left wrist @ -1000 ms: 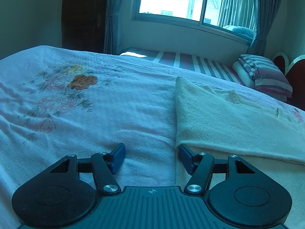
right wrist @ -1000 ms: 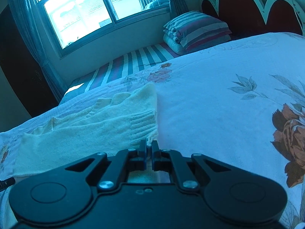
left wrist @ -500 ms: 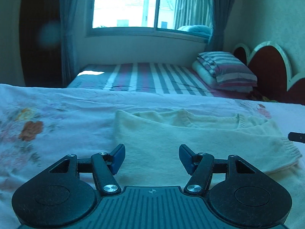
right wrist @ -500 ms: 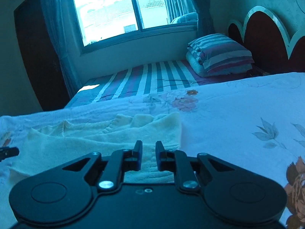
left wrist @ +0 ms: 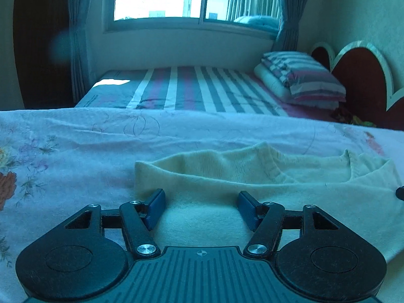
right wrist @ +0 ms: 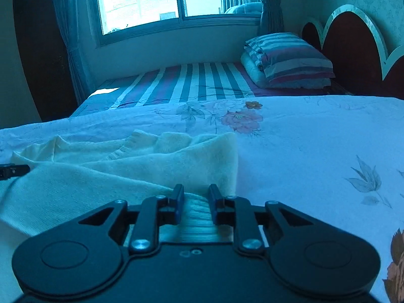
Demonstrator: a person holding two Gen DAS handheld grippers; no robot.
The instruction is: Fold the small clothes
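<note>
— Left gripper [left wrist: 201, 203]: matte black, two rounded lobes with a shallow disc recess in each, triangular cut-outs above. Ribbed central plate, small crosshair mark at its top edge.

— Screws?

— Bright silver ones at the inner pivots, smaller ones at the outer link ends. Blue pads [left wrist: 156, 208] on the fingers.

— Right gripper [right wrist: 194, 203]?

— Same black build: twin lobes, disc recesses, triangular openings, silver pivot screws. Smooth centre plate, not ribbed, with two tiny holes near its top edge. Pads [right wrist: 179, 203] dark, blue only along the inner faces.

— Cables, sleeves?

— Nothing to tell from either view.
</note>
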